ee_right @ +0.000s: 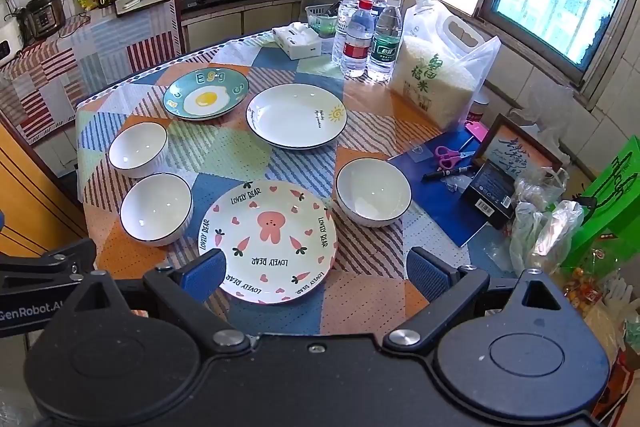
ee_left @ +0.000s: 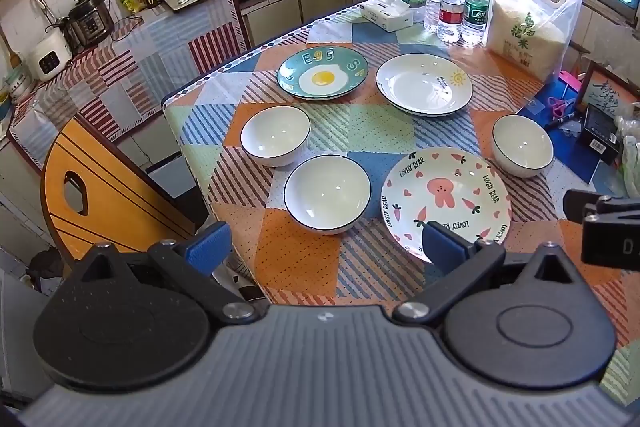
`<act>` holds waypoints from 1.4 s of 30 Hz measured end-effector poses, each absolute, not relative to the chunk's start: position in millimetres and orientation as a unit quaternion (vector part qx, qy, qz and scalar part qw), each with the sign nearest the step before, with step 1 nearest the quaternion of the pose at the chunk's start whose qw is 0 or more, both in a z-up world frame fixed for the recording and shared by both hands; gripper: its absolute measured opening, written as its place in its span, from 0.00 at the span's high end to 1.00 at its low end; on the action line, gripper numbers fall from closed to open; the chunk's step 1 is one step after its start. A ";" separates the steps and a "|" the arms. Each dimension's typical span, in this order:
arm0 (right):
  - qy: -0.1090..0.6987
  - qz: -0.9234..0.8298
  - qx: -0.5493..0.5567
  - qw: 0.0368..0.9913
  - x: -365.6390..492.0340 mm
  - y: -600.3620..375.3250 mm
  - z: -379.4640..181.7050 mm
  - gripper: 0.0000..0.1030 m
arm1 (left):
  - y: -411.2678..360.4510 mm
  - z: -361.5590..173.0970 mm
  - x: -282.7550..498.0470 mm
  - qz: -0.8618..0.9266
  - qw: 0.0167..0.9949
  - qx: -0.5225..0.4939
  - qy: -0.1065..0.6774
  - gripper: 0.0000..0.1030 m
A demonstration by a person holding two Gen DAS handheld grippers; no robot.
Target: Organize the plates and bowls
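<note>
Three plates lie on the patchwork tablecloth: a teal egg plate (ee_left: pixel 322 72) (ee_right: pixel 206 93) at the back, a white sun plate (ee_left: pixel 424 84) (ee_right: pixel 296 116) beside it, and a pink bear plate (ee_left: pixel 445 201) (ee_right: pixel 267 240) at the front. Three white bowls stand apart: one at the left (ee_left: pixel 275 135) (ee_right: pixel 137 149), one at the front left (ee_left: pixel 327 193) (ee_right: pixel 156 209), one at the right (ee_left: pixel 522 145) (ee_right: pixel 373 191). My left gripper (ee_left: pixel 326 247) is open and empty above the table's near edge. My right gripper (ee_right: pixel 314 273) is open and empty over the bear plate's near rim.
Water bottles (ee_right: pixel 362 37), a rice bag (ee_right: pixel 434 83) and a tissue box (ee_right: pixel 297 41) stand at the back of the table. Scissors (ee_right: pixel 450 155), a pen, a black box (ee_right: pixel 490 193) and plastic bags crowd the right side. A wooden chair (ee_left: pixel 92 187) is at the left.
</note>
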State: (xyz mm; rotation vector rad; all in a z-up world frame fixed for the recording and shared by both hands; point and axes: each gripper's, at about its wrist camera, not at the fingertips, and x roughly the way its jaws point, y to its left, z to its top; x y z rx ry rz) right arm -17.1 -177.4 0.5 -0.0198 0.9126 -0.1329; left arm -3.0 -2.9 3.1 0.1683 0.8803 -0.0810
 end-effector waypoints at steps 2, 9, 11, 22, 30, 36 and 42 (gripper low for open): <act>0.440 -0.064 -0.010 0.896 -18.0 -176.9 -0.1 0.04 | 2.8 1.4 -6.7 -0.039 0.902 0.077 0.423 0.00; 0.439 -0.064 -0.014 0.896 -21.8 -175.7 1.1 0.04 | 7.4 -0.1 -12.2 -0.040 0.907 0.079 0.411 0.00; 0.436 -0.063 -0.015 0.898 -23.6 -175.4 1.7 0.04 | 7.7 0.7 -13.7 -0.040 0.908 0.078 0.410 0.00; 0.427 -0.062 -0.012 0.902 -27.4 -174.1 1.7 0.04 | 8.8 5.1 -17.7 -0.038 0.909 0.075 0.408 0.00; 0.427 -0.064 -0.013 0.902 -30.2 -174.4 -0.1 0.04 | 9.8 6.1 -19.6 -0.039 0.909 0.075 0.408 0.00; 0.424 -0.063 -0.012 0.903 -31.8 -175.5 -0.5 0.04 | 10.2 7.3 -20.8 -0.040 0.910 0.074 0.406 0.00; 0.421 -0.065 -0.013 0.904 -32.3 -175.6 1.1 0.04 | 7.9 13.4 -24.9 -0.043 0.913 0.074 0.399 0.00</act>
